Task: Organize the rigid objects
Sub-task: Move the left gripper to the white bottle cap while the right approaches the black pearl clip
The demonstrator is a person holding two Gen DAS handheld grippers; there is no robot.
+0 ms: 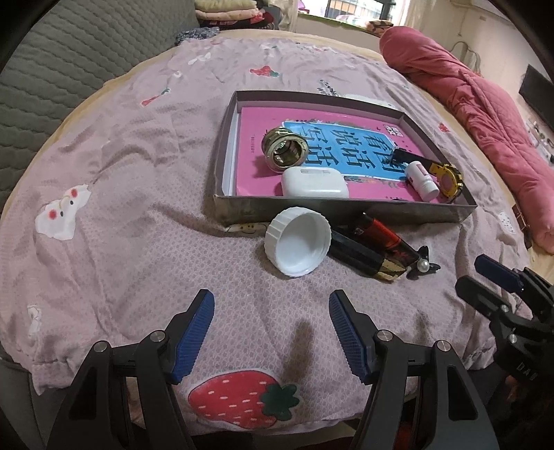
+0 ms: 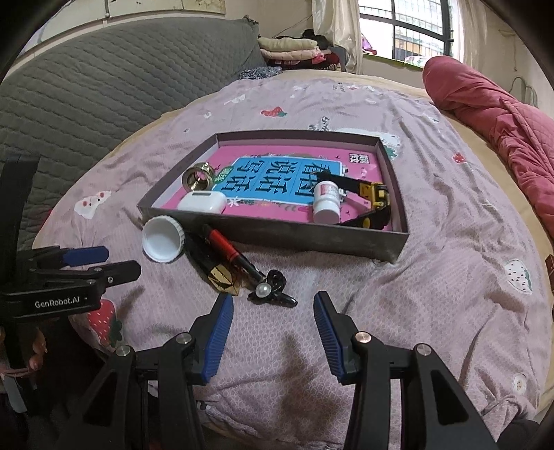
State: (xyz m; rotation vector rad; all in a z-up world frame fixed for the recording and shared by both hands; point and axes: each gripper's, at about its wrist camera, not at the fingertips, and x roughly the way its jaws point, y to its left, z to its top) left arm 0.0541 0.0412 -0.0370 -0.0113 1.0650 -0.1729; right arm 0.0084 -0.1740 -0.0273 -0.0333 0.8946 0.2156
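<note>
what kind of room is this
Most likely a bedroom: the work surface is a bed with a strawberry-print sheet, a rolled red quilt lies along its side, and folded clothes are stacked by the window. Both grippers hover open over the sheet.

This is a home bedroom. A bed [image 2: 432, 277] with a strawberry-print sheet [image 1: 121, 173] fills the view, with a red quilt [image 1: 484, 114], folded clothes [image 2: 291, 46], and a window [image 2: 405, 27] behind.
</note>
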